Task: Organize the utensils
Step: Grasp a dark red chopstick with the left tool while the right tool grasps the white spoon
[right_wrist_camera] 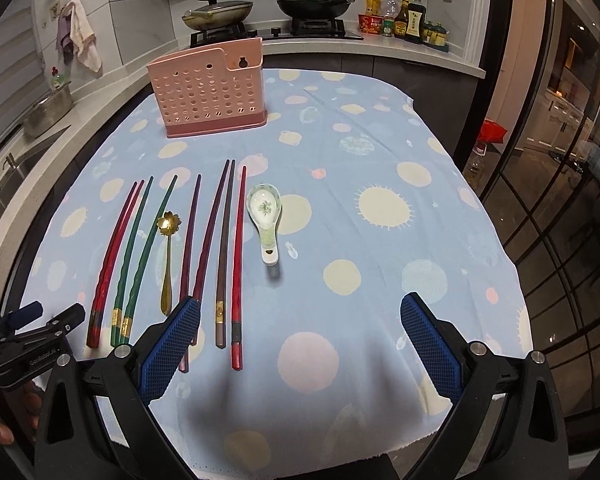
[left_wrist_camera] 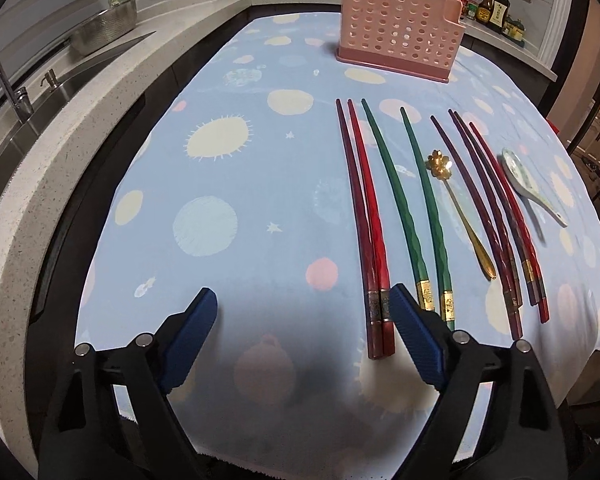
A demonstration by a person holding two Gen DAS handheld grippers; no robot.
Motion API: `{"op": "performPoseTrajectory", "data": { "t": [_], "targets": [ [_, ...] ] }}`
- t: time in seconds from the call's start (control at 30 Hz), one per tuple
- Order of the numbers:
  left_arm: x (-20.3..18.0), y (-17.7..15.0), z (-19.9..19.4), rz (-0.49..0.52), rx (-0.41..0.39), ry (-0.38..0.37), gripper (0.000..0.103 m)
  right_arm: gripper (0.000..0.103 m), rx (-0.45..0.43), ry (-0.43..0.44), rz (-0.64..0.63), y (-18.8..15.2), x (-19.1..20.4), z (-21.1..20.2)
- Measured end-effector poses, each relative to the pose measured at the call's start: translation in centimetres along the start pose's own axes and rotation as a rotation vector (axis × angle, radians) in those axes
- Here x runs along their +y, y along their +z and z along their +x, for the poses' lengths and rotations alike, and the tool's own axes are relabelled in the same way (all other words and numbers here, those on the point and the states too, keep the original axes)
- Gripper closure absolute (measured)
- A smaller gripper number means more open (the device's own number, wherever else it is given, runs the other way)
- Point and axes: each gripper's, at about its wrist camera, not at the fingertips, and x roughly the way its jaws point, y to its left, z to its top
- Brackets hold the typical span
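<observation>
We hold our left gripper [left_wrist_camera: 304,312] low over the near edge of the blue dotted tablecloth [left_wrist_camera: 220,184], its blue fingers [left_wrist_camera: 198,328] spread wide with nothing between them. Just ahead of its right finger lie the thick ends of the two red chopsticks [left_wrist_camera: 364,216], side by side and touching, and to the right of them the two green chopsticks [left_wrist_camera: 412,208], a little apart from each other. Further right we see the gold flower spoon [left_wrist_camera: 460,216], then a group of dark purple and red chopsticks [left_wrist_camera: 496,216], and last the white ceramic spoon [left_wrist_camera: 528,184]. Our right gripper [right_wrist_camera: 300,320] is also wide open and holds nothing; its left finger [right_wrist_camera: 176,344] covers the near ends of the purple chopsticks [right_wrist_camera: 208,240], while the ceramic spoon [right_wrist_camera: 265,216] lies ahead of it, bowl up, between the two fingers in the view. All utensils lie flat on the cloth, with thin ends pointing away from us. The pink perforated utensil holder [right_wrist_camera: 210,88] stands upright far ahead, to the left of the right gripper and to the right of the left one. Behind it we see a stove [right_wrist_camera: 276,32] with pans.
</observation>
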Motion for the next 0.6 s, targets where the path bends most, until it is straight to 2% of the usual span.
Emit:
{"op": "performPoseTrajectory", "data": {
  "t": [0.37,0.47,0.6],
  "targets": [
    [0.0,0.0,1.7,0.001,0.048,-0.027,0.025,0.007,0.024,-0.004,-0.035,1.0,1.5,1.6],
    [-0.1,0.1,2.0,0.013,0.051,-0.013,0.03,0.007,0.03,-0.005,-0.035,1.1,1.6,1.8],
    [0.6,0.3,1.8,0.006,0.041,-0.01,0.045,0.007,0.039,0.004,-0.021,1.6,1.3,2.3]
  ]
}}
